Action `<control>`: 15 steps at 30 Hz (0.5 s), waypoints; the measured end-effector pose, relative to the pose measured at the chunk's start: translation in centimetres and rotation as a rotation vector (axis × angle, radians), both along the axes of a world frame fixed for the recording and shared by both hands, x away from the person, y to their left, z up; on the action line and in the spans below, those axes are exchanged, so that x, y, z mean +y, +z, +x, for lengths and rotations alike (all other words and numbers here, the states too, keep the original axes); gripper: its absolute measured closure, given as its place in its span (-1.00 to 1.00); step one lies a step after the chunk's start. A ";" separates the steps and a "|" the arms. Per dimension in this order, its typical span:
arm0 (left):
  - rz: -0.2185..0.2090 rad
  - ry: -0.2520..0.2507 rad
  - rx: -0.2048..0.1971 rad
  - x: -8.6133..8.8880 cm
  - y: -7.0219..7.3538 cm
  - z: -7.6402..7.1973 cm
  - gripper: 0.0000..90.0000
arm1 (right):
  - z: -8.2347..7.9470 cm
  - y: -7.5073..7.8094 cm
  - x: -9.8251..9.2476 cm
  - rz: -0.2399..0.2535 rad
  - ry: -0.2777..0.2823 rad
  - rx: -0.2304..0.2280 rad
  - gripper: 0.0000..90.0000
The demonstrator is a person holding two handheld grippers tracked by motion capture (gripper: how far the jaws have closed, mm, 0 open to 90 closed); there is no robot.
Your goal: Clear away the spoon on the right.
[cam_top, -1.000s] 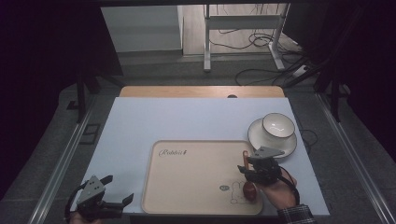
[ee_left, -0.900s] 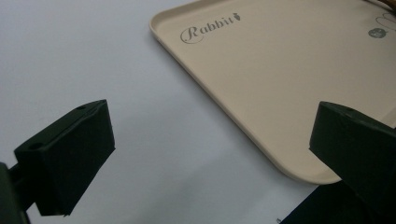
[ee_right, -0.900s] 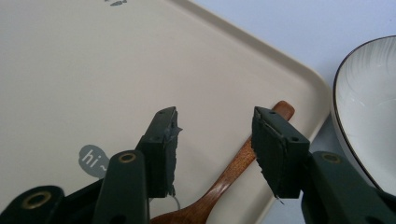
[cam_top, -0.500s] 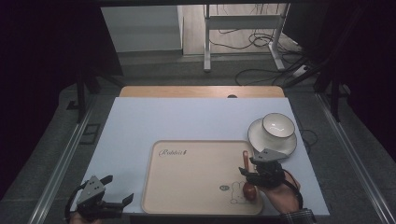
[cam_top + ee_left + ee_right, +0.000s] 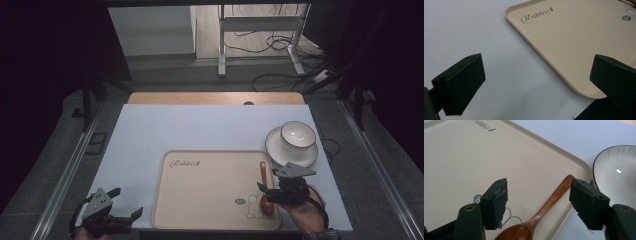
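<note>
So the right gripper point(image 5: 537, 203) has just been opening its jaws, and they now stand apart on either side of the wooden spoon point(image 5: 541, 212) without touching it; the spoon lies flat on the beige tray point(image 5: 210, 190) along its right edge, bowl toward the near right corner, handle pointing at the far one. The left gripper point(image 5: 131, 202) hangs spread with nothing in it over the table's near left corner, just off the tray's near left corner. Cup and saucer point(image 5: 292, 142) sit just past the tray's far right corner.
</note>
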State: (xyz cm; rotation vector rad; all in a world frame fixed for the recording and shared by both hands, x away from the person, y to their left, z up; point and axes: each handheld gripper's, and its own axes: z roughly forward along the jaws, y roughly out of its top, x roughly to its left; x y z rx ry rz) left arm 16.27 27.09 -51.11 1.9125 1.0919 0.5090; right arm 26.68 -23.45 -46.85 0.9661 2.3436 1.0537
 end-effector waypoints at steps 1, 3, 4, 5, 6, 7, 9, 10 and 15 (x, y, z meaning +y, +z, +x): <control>-0.001 0.000 0.000 0.0 0.0 0.0 -1.00 | -0.1 0.0 -0.1 0.001 0.000 -0.001 -0.37; 0.000 0.000 0.000 0.0 0.0 0.0 -1.00 | -0.2 0.1 -0.2 0.008 0.000 -0.010 -0.42; 0.001 0.000 0.000 0.0 0.0 0.0 -1.00 | -0.2 0.1 -0.2 0.008 0.000 -0.010 -0.42; 0.001 0.000 0.000 0.0 0.0 0.0 -1.00 | -0.3 0.1 -0.4 0.012 0.003 -0.016 -0.44; 0.001 0.000 0.000 0.0 0.0 0.0 -1.00 | -0.3 0.1 -0.4 0.012 0.003 -0.016 -0.47; 0.002 0.000 0.000 0.0 0.0 0.0 -1.00 | -0.3 0.1 -0.4 0.012 0.002 -0.020 -0.50; 0.003 0.000 0.000 0.0 0.0 0.0 -1.00 | -0.5 0.0 -0.5 0.004 0.004 -0.029 -0.58; 0.003 0.000 0.000 0.0 0.0 0.0 -1.00 | -0.5 0.0 -0.5 0.004 0.004 -0.029 -0.58; 0.005 -0.001 0.003 -0.1 0.0 0.0 -1.00 | -1.0 0.0 -0.9 0.010 -0.001 -0.040 -0.73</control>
